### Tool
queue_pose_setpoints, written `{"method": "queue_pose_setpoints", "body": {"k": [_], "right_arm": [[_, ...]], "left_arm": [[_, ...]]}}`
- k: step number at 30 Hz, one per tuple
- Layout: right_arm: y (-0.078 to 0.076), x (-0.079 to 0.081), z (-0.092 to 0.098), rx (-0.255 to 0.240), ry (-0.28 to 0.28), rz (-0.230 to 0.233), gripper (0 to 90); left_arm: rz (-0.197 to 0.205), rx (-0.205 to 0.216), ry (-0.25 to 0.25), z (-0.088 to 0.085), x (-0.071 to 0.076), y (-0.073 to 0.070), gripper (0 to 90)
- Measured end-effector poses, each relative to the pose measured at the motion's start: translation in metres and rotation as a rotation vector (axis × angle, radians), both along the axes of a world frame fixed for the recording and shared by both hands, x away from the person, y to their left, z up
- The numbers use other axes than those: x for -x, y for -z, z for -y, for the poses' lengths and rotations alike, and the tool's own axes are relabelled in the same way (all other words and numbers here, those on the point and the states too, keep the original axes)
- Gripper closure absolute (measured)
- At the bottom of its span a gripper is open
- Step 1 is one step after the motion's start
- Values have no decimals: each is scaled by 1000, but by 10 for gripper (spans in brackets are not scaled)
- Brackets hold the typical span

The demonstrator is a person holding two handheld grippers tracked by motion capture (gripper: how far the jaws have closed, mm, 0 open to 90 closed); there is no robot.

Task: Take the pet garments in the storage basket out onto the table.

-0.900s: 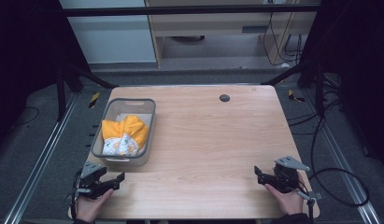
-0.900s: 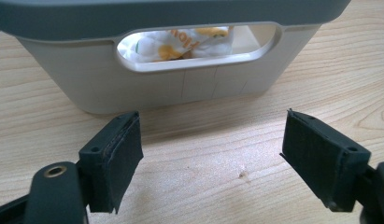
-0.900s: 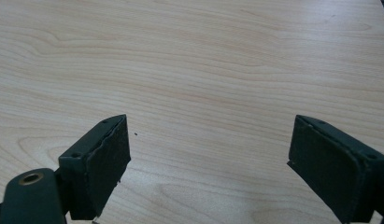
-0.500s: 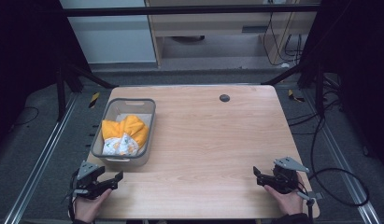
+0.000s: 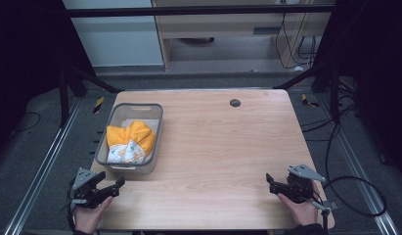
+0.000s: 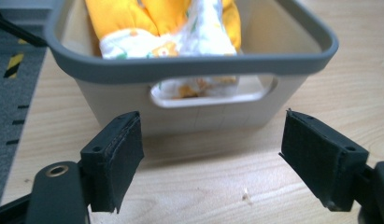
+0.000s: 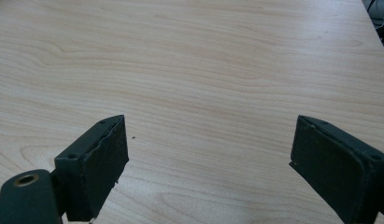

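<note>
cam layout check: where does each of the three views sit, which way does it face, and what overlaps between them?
High view: above the person's side, facing forward and down on the table; both hands show, with the left hand-held gripper and right hand-held gripper.
Left gripper view: on the left hand-held gripper, low, facing the grey bin with the orange cloth; its open jaws show.
Right gripper view: on the right hand-held gripper, facing bare tabletop; its open jaws show.
Shared: high and left views both show the bin and cloth.

Left gripper point(image 5: 119, 183) and right gripper point(image 5: 269, 179): each held low in one hand, jaws spread wide, nothing between the fingers point(image 6: 116, 158).
</note>
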State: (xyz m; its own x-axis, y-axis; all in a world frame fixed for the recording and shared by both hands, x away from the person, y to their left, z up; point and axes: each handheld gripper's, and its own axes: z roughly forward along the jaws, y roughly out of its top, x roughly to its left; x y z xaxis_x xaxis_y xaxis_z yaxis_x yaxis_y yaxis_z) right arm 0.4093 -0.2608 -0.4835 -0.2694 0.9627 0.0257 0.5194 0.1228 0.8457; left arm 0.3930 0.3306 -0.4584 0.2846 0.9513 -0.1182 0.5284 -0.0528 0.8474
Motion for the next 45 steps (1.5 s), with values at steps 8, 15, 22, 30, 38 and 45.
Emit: {"method": "queue_pose_setpoints", "body": {"k": [8,15,22,30,38,45], "right_arm": [[0,0,0,-1,1,2,112],[0,0,-1,2,-5,0,111],[1,-1,-1,7,-11,-4,111],[3,0,-3,14,-16,-9,111],[2,0,-3,11,-12,-3,111],[2,0,-3,9,-12,-5,111]], "left_arm": [[44,40,-11,-6,4,-12,202],[58,38,2,-2,4,-18,200],[78,28,13,3,1,-29,200],[101,27,32,7,-3,-43,195],[115,23,43,9,-9,-55,194],[118,18,58,14,-20,-65,194]]}}
